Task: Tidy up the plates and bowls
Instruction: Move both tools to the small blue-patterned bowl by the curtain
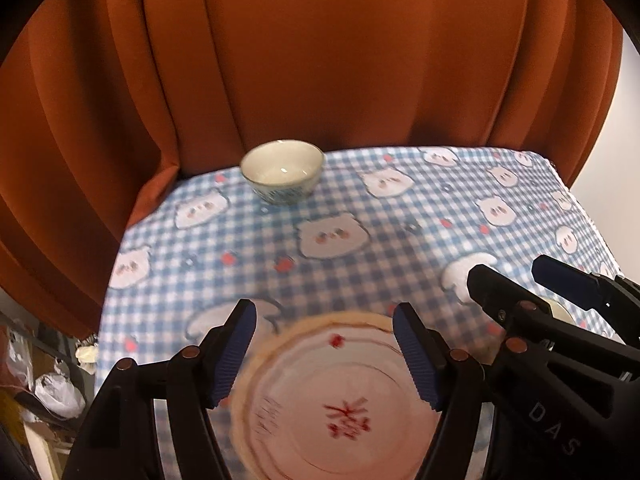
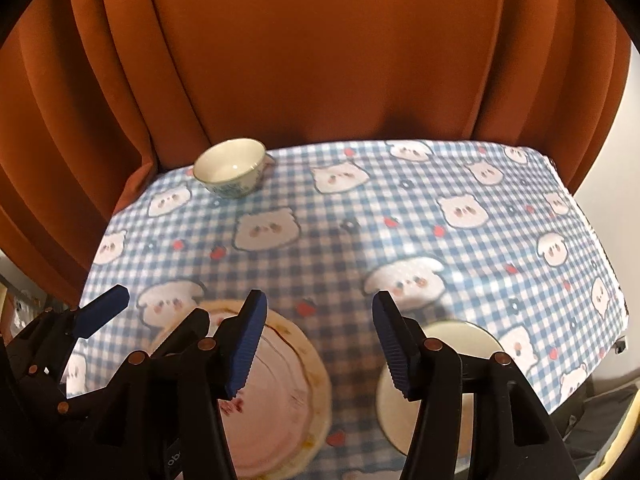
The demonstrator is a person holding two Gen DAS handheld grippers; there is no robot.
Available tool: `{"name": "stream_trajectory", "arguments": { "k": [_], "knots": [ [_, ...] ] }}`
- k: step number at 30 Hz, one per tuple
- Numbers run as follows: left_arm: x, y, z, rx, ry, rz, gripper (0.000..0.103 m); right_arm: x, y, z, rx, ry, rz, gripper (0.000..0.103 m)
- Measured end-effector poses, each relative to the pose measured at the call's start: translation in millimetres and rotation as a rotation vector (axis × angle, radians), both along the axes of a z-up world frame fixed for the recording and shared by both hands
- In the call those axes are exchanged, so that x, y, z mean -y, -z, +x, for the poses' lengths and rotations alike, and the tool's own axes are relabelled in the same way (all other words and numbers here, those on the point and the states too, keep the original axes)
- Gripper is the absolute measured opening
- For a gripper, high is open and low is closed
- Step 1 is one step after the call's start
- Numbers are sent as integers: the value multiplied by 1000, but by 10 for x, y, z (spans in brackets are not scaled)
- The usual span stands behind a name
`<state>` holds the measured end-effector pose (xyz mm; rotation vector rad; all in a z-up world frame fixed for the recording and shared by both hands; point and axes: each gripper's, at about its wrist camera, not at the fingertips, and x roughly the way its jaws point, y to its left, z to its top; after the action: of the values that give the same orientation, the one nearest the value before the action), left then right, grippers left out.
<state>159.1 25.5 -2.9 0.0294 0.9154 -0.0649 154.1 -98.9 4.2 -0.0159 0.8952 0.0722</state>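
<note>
Plates and bowls sit apart on the checked table (image 2: 360, 240). Nearest, by the near edge, a red-marked plate (image 1: 340, 400) lies flat under the left claw (image 1: 324, 354), whose jaws stand released and empty above it. Just right of it, a cream dish (image 2: 472, 340) rests below the right claw (image 2: 320, 344), likewise released and holding nothing. Farthest, a small bowl (image 1: 282, 170) stands upright at the far edge against the orange curtain (image 1: 320, 60), probably awaiting stacking.
</note>
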Motion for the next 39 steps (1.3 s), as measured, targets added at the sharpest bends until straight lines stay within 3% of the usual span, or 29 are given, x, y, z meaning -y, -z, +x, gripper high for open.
{"name": "stream_trajectory", "arguments": {
  "k": [16,27,39],
  "knots": [
    [-516,-33,948,15,-67,9,73,-592,-194,985,16,-16,-10,61],
    [-622,162,1808,0,-120,33,73,-832,-25,1900,2,-40,2,62],
    [-635,579,2402,-20,-145,52,73,-917,358,2499,-8,-26,-6,62]
  ]
}}
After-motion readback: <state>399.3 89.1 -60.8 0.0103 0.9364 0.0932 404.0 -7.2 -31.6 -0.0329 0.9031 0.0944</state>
